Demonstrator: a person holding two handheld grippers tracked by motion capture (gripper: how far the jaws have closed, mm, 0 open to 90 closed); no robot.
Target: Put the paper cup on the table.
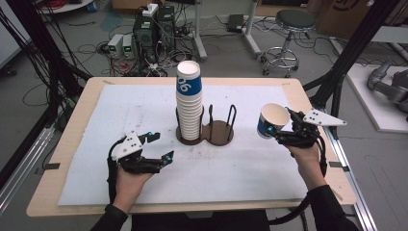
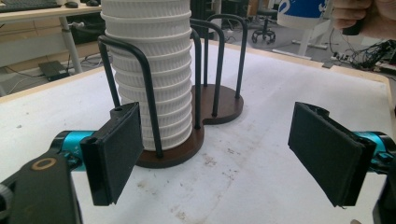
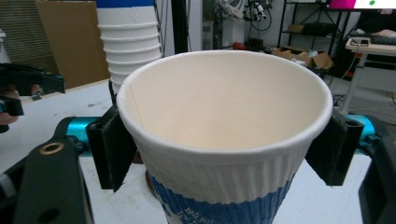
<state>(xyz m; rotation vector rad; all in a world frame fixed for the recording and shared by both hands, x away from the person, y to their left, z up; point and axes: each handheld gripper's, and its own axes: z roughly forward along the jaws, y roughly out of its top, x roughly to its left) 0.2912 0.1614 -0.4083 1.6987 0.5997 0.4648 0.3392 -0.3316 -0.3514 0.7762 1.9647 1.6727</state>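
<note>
Right gripper (image 1: pixel 284 129): clamped on 1 paper cup (image 1: pixel 272 120), a pad on each side below the rim, held in the air over the table's right side, mouth tilted toward the camera

Left gripper (image 1: pixel 161 147): jaws wide apart, nothing between them, low over the white mat (image 1: pixel 120 110), aimed at the cup stack (image 1: pixel 189 103)

Cup: likely light, thin-walled, easily crushed; the ribbed band under the rim looks the safest hold

Holder (image 1: pixel 206 132): 2 bays, left 1 full, right 1 bare inside black wire hoops

Room: open mat all round; table edge (image 1: pixel 327 144) close on the right
</note>
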